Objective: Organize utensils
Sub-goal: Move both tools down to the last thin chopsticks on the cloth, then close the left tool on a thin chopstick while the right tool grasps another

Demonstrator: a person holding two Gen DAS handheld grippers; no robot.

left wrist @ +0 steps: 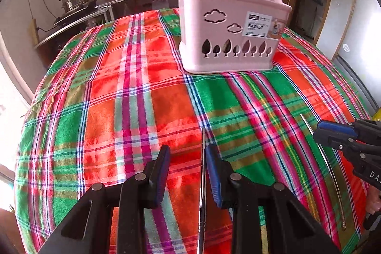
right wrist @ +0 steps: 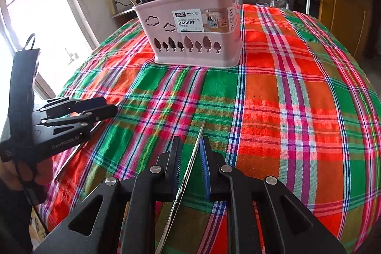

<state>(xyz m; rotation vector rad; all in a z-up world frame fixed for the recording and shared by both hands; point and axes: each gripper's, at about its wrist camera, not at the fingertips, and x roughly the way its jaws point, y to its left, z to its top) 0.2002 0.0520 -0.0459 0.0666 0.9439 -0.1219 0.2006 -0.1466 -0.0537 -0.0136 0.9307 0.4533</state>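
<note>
Two metal chopsticks on the plaid counter (left wrist: 142,87), left gripper (left wrist: 188,173) fingers parted around one chopstick (left wrist: 202,182), right gripper (right wrist: 190,158) fingers narrowly straddling the other chopstick (right wrist: 188,170), pink basket (right wrist: 195,39) well beyond.

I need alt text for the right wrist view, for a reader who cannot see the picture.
The right gripper, jaws open, straddles a thin metal chopstick lying on a plaid tablecloth. Behind stands a pink chopstick basket holding dark and wooden chopsticks. The left gripper is at the left edge.
</note>
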